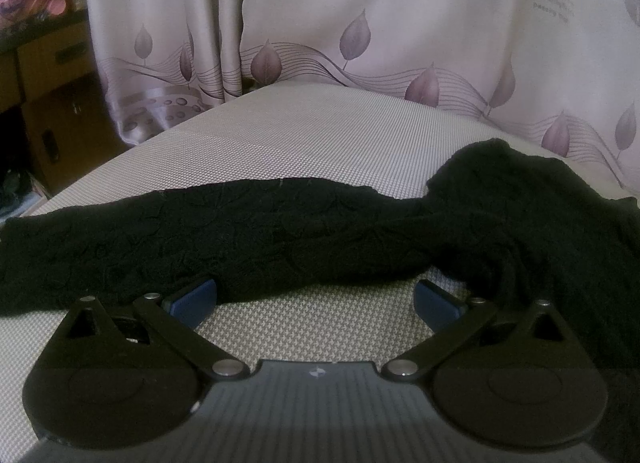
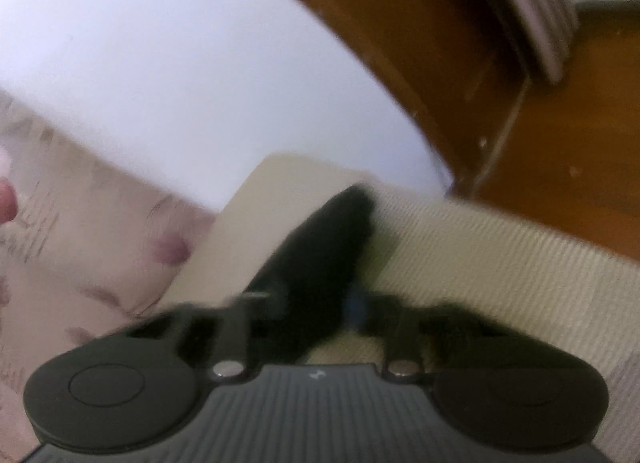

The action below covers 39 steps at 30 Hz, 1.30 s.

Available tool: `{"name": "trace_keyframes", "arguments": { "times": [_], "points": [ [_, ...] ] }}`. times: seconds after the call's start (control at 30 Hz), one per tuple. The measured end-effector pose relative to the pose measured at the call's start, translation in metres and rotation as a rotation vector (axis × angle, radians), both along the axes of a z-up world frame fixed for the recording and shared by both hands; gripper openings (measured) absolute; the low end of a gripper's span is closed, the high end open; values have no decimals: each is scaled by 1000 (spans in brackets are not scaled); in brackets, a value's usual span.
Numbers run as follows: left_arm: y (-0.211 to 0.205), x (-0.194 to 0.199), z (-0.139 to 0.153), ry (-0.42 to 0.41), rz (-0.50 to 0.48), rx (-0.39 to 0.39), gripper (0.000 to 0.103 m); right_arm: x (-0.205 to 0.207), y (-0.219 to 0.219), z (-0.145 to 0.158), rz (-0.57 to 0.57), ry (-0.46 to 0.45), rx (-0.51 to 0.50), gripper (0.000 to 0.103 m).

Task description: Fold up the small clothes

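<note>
Bedroom corner, dim indoor light
Ahead of the left tongs, leaf-print curtain [image 1: 320,43]; brown wooden cabinet [image 1: 48,95] far left; white wall [image 2: 180,63] beyond the right.

Garment [image 1: 280,231] across mattress [image 1: 304,135]; curtain [image 1: 360,23] behind.

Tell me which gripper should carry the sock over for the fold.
Right. The right gripper looks already shut on the black sock, though that view is blurred. The left gripper is open, low over the mattress at the sock's near edge, holding nothing.
</note>
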State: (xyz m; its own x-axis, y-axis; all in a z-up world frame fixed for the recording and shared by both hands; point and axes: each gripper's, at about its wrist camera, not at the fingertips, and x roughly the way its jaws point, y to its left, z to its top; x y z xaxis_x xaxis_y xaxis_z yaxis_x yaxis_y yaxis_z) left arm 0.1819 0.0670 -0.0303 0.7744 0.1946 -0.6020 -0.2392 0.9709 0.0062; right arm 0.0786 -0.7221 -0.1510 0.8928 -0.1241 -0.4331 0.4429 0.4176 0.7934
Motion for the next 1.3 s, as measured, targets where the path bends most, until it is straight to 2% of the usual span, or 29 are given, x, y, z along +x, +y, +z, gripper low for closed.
{"name": "trace_keyframes", "arguments": {
  "times": [0.07, 0.13, 0.17, 0.33, 0.4, 0.47, 0.53, 0.6, 0.67, 0.73, 0.8, 0.87, 0.93, 1.1, 1.3],
  "points": [
    [0, 0, 0, 1, 1, 2, 103, -11, 4, 3, -47, -45, -10, 9],
    [1, 0, 0, 1, 1, 1, 103, -30, 3, 4, -118, -147, 22, 9],
    [2, 0, 0, 0, 1, 0, 103, -37, 3, 5, -140, -161, 34, 9],
    [0, 1, 0, -3, 4, -5, 103, -42, 7, 6, -127, -138, 34, 9],
    [1, 0, 0, -3, 3, -4, 103, -41, 8, 4, -124, -82, 26, 9],
    [0, 0, 0, -4, 5, -6, 103, -39, 5, -9, -128, -32, 94, 10],
    [0, 1, 0, -5, 6, -8, 103, -38, 4, -15, -114, -46, 155, 11],
    [-1, 1, 0, -5, 7, -8, 103, -38, 5, -15, -131, -52, 175, 18],
    [-1, 1, 0, -8, 7, -11, 103, -34, 5, -12, -144, -52, 171, 31],
    [-1, 1, 0, -12, 9, -18, 103, -26, 8, -6, -140, -31, 144, 36],
    [-1, 1, 0, -16, 11, -23, 103, -15, 12, -1, -136, 6, 110, 34],
    [-1, 1, 0, -17, 12, -24, 103, -3, 13, 4, -118, 57, 68, 11],
    [-1, 1, 1, -18, 12, -27, 103, 5, 13, 7, -123, 59, 95, 11],
    [0, 0, 1, -29, 15, -44, 103, 35, 43, 62, -70, -65, 38, 11],
    [5, -2, 2, -54, 17, -85, 103, 105, 119, 135, 90, -249, -2, 11]
  ]
}}
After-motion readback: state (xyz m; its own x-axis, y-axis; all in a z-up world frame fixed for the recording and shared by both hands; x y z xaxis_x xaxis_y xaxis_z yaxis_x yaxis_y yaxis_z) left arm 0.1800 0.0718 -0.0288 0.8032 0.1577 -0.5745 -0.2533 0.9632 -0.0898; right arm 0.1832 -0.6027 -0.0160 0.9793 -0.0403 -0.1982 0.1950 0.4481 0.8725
